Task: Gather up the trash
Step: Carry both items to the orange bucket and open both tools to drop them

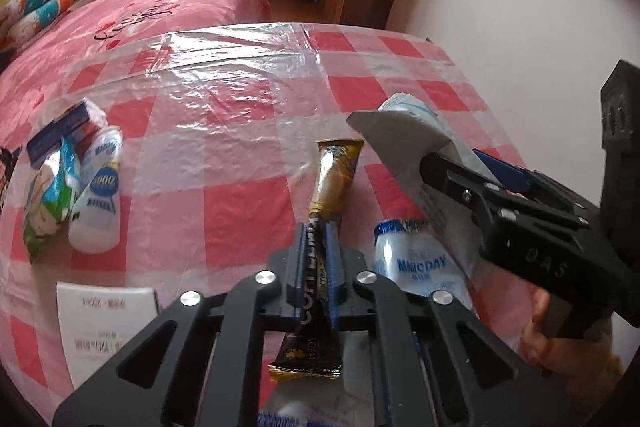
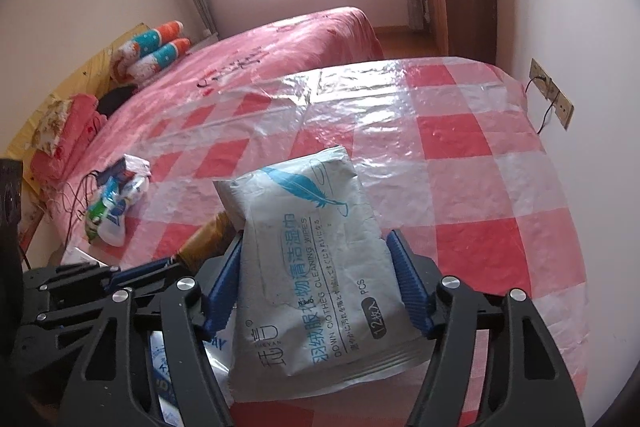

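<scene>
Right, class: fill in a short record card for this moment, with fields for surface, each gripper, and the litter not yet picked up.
surface: red-and-white checked cloth under clear plastic
left gripper: shut on a gold and black snack wrapper
right gripper: jaws either side of a grey wet-wipes pack, which is lifted off the cloth
litter not yet picked up: small heap of packets and a white bottle at the cloth's left edge; white Magicday bottle near the grippers

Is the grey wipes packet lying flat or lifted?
Lifted: the wipes packet tilts up off the checked cloth, between the right tool's jaws.
</scene>
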